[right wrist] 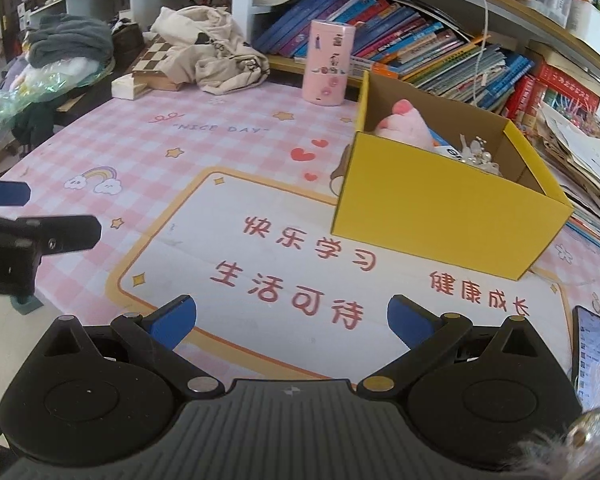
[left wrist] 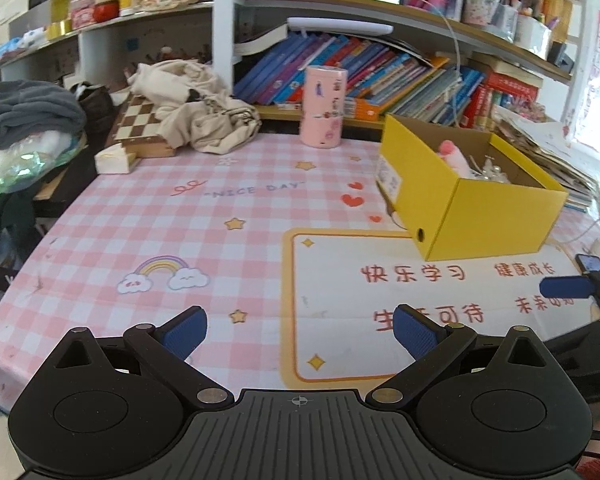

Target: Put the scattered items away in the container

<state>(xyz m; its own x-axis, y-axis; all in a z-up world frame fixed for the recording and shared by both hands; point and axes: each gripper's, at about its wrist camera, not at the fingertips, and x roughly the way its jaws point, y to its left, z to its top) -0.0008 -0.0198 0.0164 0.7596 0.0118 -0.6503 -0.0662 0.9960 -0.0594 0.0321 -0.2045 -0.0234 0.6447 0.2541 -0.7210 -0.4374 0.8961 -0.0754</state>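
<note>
"NICE DAY" on pink checked tablecloth [left wrist: 140, 216], red "快乐学习", "生活可待", "健康成长" on its white panel [right wrist: 300, 248]

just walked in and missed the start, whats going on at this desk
A person is tidying a desk with a handheld gripper in each hand. Right now both the left gripper and the right gripper are open and empty, hovering over the pink checked tablecloth. The yellow box already holds a pink plush toy and some small pearly trinkets. A pink canister stands behind the box, and a phone lies at the right edge.
</note>
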